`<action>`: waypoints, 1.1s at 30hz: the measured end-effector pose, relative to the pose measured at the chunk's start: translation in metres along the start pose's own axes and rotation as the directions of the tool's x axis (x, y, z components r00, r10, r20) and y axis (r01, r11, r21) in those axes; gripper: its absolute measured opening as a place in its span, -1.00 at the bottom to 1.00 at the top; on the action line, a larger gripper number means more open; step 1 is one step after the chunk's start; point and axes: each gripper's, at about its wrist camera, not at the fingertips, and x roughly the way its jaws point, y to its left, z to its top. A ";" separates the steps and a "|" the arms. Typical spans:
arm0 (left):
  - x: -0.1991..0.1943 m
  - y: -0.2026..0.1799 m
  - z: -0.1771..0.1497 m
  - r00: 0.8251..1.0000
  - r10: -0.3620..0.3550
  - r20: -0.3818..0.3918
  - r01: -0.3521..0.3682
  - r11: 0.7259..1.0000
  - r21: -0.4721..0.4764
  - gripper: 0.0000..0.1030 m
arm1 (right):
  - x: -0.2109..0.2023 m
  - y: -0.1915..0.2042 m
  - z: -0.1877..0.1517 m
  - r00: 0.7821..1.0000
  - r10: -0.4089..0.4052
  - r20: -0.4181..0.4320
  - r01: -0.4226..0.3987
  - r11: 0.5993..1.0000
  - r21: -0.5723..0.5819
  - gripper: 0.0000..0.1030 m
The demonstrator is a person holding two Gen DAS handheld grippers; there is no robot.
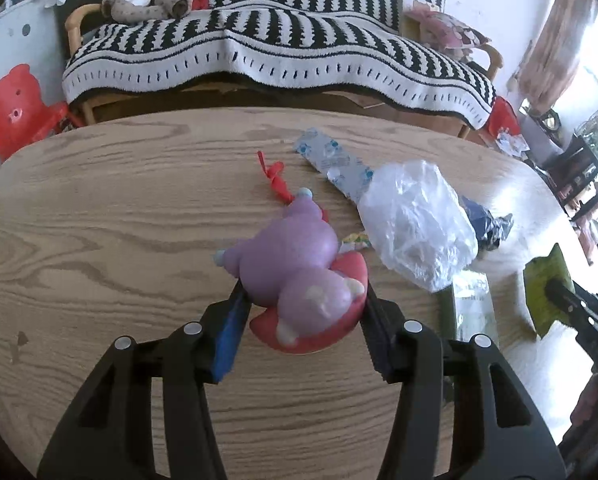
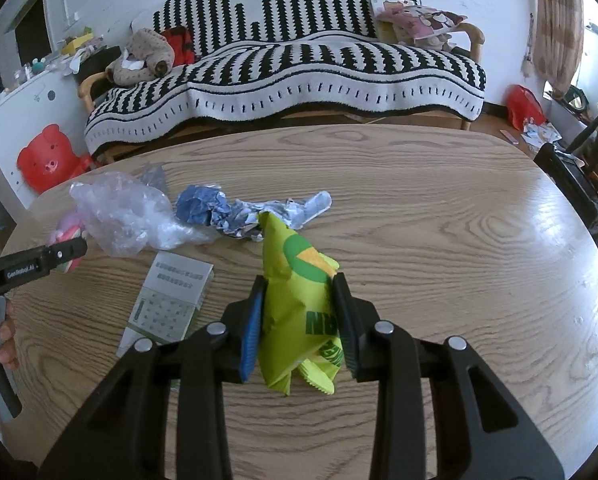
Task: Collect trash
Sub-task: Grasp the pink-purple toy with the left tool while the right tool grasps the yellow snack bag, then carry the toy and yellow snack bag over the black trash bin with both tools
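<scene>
My left gripper (image 1: 303, 300) is shut on a purple and pink soft toy (image 1: 299, 276) with a red ribbon (image 1: 275, 178), held just over the wooden table (image 1: 119, 220). My right gripper (image 2: 299, 312) is shut on a yellow-green wrapper (image 2: 295, 296), which also shows in the left wrist view (image 1: 545, 292). On the table lie a crumpled clear plastic bag (image 1: 415, 224) (image 2: 127, 212), a grey printed packet (image 1: 331, 160), crumpled blue paper (image 2: 235, 212) (image 1: 485, 224) and a flat grey box (image 2: 167, 300) (image 1: 469, 304).
A sofa with a black and white striped blanket (image 2: 283, 76) stands behind the table. A red bear-shaped chair (image 2: 49, 158) stands at the left. Dark chairs (image 2: 583, 172) stand at the right. The left gripper shows at the left edge of the right wrist view (image 2: 59, 258).
</scene>
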 end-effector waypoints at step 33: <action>-0.006 -0.018 -0.010 0.999 -0.009 -0.037 0.013 0.996 0.089 0.00 | 0.018 -0.019 -0.012 0.997 -0.069 -0.040 0.071 0.996 0.045 -0.17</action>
